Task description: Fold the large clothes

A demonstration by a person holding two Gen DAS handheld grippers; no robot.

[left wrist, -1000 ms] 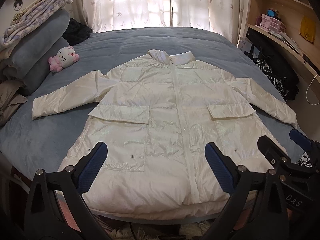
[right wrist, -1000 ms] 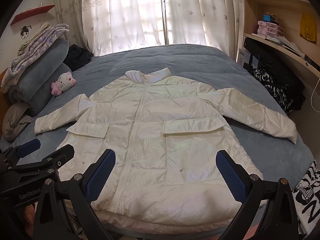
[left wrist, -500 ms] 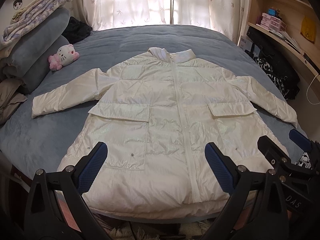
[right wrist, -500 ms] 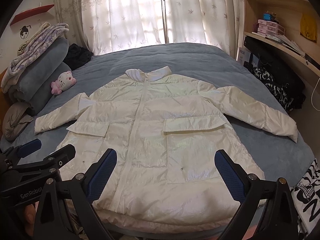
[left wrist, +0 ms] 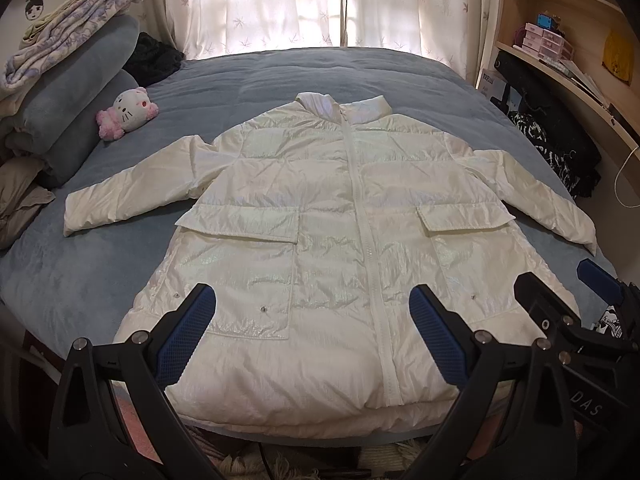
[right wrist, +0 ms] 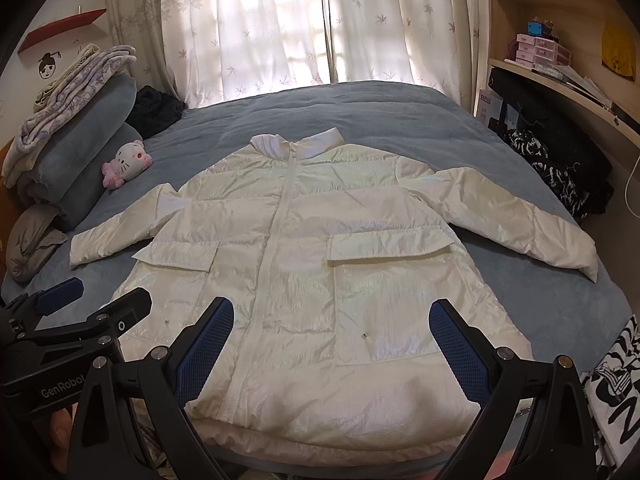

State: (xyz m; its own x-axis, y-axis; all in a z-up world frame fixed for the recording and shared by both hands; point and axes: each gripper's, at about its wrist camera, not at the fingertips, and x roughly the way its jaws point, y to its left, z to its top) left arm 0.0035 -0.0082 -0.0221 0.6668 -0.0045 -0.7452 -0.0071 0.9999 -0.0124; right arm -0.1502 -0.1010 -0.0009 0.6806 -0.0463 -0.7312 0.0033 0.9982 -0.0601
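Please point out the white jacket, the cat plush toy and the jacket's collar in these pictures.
white jacket (left wrist: 328, 240), left wrist view, on the chest panel left of the zipper.
cat plush toy (right wrist: 127, 162), right wrist view, on its white face.
collar (left wrist: 344, 106), left wrist view, on its upright front.

The jacket (left wrist: 320, 240) is cream-white with a faint pearly sheen. The bed cover (left wrist: 280, 76) is plain slate blue. The curtains (right wrist: 280, 28) are pale, printed with small leaf shapes. The plush toy (left wrist: 128, 112) is white with pink trim. The folded blankets (left wrist: 68, 96) are blue-grey, topped by a lavender-and-white patterned one. The gripper pads (left wrist: 184, 336) are dark blue, textured, on black frames. The cloth (right wrist: 556, 176) by the shelf appears black with white markings.
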